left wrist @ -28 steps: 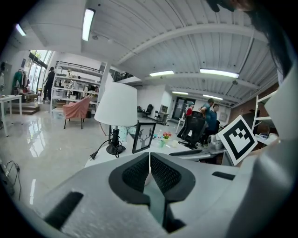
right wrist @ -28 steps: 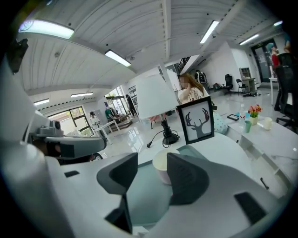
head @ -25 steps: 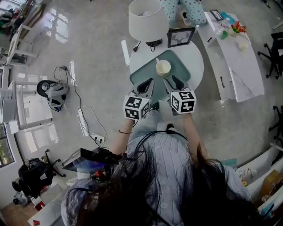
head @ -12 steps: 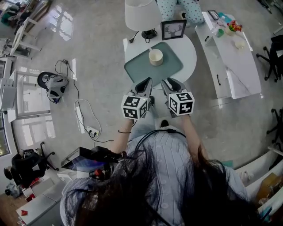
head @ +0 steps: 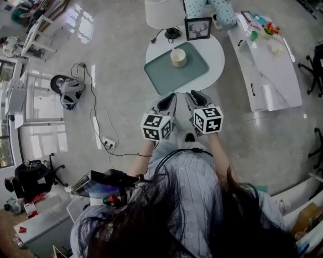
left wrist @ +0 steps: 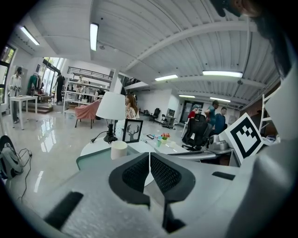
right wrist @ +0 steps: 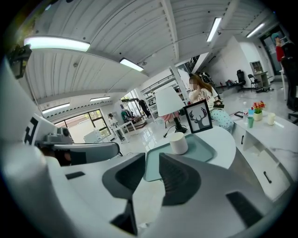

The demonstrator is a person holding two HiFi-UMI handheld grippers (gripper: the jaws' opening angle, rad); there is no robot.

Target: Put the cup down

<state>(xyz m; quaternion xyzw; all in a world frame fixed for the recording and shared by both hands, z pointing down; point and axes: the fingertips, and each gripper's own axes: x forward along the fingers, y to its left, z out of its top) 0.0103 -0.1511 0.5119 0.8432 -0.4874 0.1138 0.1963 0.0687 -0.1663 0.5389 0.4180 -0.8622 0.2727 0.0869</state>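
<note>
A cream cup (head: 177,57) stands upright on the green tray (head: 166,78) on the round white table (head: 214,53). Neither gripper touches it. Both grippers hang over the floor, short of the table's near edge. My left gripper (head: 169,99) is shut, pads together with nothing between them; in the left gripper view the cup (left wrist: 119,149) sits beyond the gripper (left wrist: 149,155), to the left. My right gripper (head: 194,95) has just been closing and keeps a narrow gap, empty. In the right gripper view the cup (right wrist: 179,142) and tray (right wrist: 202,152) lie ahead of the gripper (right wrist: 152,160).
A white lamp (head: 162,12) and a framed deer picture (head: 198,28) stand at the table's far side. A long white desk (head: 267,65) runs along the right. Cables and a power strip (head: 98,132) lie on the floor to the left.
Both grippers have drawn back from over the tray to past the table's near edge. The cup stays on the tray. The right jaws have narrowed.
</note>
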